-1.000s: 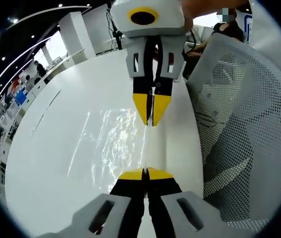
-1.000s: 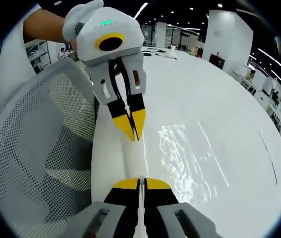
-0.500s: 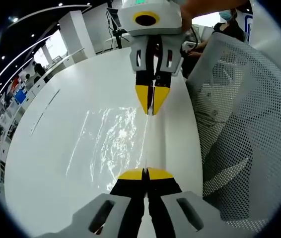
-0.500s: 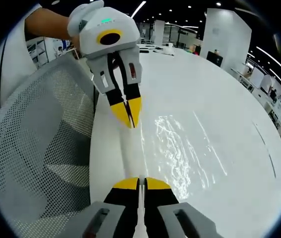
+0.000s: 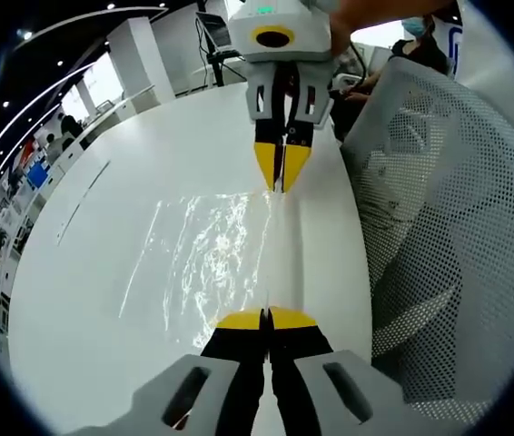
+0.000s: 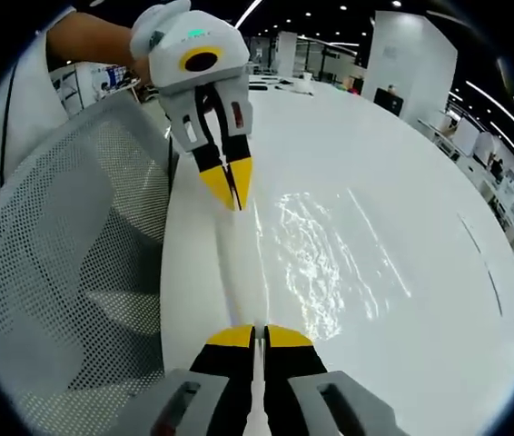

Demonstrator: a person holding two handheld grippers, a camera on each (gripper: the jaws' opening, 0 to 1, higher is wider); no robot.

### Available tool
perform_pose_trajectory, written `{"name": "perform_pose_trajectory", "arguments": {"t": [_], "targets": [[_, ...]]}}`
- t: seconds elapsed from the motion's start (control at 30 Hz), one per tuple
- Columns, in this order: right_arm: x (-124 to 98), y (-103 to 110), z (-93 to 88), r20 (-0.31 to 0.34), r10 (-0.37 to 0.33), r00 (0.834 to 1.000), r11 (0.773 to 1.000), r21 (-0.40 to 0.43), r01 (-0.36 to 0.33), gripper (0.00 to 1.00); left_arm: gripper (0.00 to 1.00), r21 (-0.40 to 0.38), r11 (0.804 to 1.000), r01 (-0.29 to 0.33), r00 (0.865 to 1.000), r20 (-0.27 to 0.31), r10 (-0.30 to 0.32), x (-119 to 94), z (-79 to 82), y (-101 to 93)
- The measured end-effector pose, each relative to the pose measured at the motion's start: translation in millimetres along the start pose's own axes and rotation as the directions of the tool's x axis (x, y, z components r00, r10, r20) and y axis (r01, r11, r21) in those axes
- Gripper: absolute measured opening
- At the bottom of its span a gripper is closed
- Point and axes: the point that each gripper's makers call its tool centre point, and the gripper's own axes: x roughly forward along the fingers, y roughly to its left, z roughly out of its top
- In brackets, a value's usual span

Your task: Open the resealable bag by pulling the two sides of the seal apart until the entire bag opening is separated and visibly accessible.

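A clear resealable bag (image 5: 212, 245) hangs stretched over the white table (image 5: 75, 272), showing mostly as glints. My left gripper (image 5: 266, 318) is shut on one side of its top edge. Facing it, my right gripper (image 5: 281, 182) is shut on the other side. A pale taut strip of the bag (image 5: 282, 254) runs between the two. In the right gripper view the same holds: my right gripper (image 6: 254, 334) grips the near side, my left gripper (image 6: 230, 198) the far side, and the bag (image 6: 316, 263) glitters to the right. How far the seal has parted I cannot tell.
A white mesh office chair (image 5: 448, 227) stands close beside the table's edge, also at the left in the right gripper view as the chair (image 6: 66, 272). The round table (image 6: 402, 182) stretches wide and bare. A person's hand (image 6: 84, 41) holds the left gripper. Desks and people sit far behind.
The two grippers have drawn farther apart, each still clamped on the bag. The stretch of bag between them has grown longer and tauter.
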Motion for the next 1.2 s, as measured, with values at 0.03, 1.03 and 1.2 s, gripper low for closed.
{"name": "perform_pose_trajectory", "arguments": {"t": [0.03, 1.03, 1.2], "targets": [[-0.6, -0.2, -0.9, -0.001, -0.002, 1.0, 1.0, 0.0, 0.002, 0.0, 0.0, 0.001, 1.0, 0.001, 1.0, 0.0, -0.001, 0.0, -0.1, 0.1], [4.0, 10.1, 5.7, -0.001, 0.046, 0.999, 0.996, 0.081, -0.046, 0.02, 0.04, 0.051, 0.999, -0.011, 0.999, -0.034, 0.012, 3.1, -7.0, -0.2], [4.6, 9.4, 13.8, 0.023, 0.045, 0.999, 0.995, 0.087, -0.047, 0.07, 0.05, 0.052, 0.999, -0.013, 0.999, -0.029, 0.015, 3.5, -4.8, 0.7]]}}
